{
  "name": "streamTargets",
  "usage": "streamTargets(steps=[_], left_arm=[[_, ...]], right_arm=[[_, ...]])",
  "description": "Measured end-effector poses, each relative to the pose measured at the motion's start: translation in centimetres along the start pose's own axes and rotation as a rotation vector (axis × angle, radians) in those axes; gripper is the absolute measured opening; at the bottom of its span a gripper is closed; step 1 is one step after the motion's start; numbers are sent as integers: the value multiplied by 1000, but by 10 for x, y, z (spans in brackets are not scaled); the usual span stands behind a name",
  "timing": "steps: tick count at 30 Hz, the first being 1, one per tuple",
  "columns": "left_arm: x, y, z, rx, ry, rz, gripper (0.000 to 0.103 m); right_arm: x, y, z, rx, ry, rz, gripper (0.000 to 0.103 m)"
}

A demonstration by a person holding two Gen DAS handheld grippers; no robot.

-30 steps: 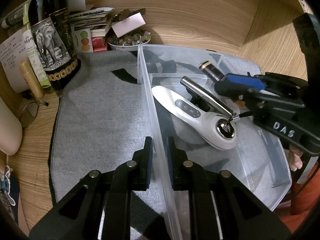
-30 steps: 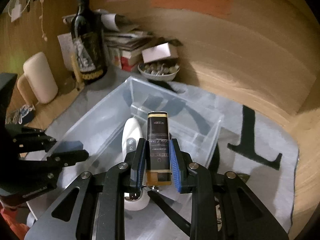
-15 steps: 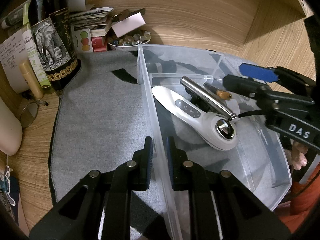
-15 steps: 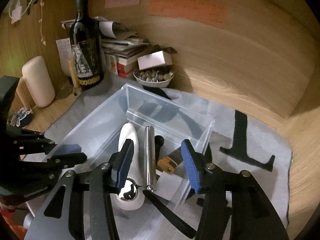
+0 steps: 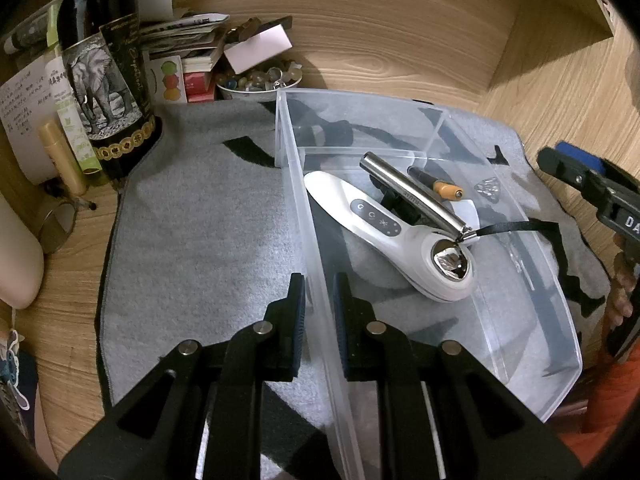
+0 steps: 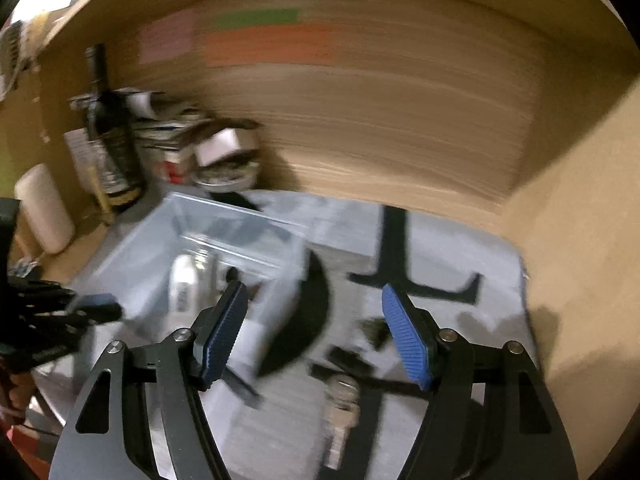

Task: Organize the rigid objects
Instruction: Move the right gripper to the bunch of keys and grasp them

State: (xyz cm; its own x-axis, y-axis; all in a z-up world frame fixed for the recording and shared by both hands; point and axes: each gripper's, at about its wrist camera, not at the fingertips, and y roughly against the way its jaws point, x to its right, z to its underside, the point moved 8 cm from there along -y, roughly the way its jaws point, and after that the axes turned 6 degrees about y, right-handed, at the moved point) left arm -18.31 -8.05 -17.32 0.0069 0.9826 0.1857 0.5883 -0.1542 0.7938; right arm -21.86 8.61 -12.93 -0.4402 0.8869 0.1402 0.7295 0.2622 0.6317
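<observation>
A clear plastic bin (image 5: 532, 280) stands on a grey mat. In it lie a white handheld device (image 5: 384, 236), a silver metal tube (image 5: 412, 192) and a dark bottle with an amber end (image 5: 436, 184). My left gripper (image 5: 319, 304) is shut on the bin's near wall (image 5: 308, 216). My right gripper (image 6: 314, 332) is open and empty, to the right of the bin (image 6: 224, 240) and above the mat; its view is blurred. A small silver object (image 6: 340, 412) lies on the mat below it. The right gripper's finger also shows in the left wrist view (image 5: 576, 176).
A dark wine bottle (image 5: 104, 72), papers, boxes and a bowl of stones (image 5: 260, 80) crowd the back left against the wooden wall. A cream cylinder (image 5: 16, 264) stands at the far left. The mat (image 5: 200, 232) extends left of the bin.
My right gripper opened and let the dark bottle drop into the bin, then drew back to the right, off the bin. My left gripper has stayed on the bin wall.
</observation>
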Motion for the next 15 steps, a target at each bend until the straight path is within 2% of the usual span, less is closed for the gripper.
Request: streamTargets(steps=[5, 8, 15], left_arm=[[0, 0, 0, 0, 1, 0, 14], [-1, 0, 0, -1, 1, 1, 14], [-1, 0, 0, 0, -1, 0, 14]], right_arm=[[33, -5, 28, -77, -58, 71, 67], [41, -12, 48, -126, -87, 81, 67], [34, -31, 87, -224, -148, 8, 67]])
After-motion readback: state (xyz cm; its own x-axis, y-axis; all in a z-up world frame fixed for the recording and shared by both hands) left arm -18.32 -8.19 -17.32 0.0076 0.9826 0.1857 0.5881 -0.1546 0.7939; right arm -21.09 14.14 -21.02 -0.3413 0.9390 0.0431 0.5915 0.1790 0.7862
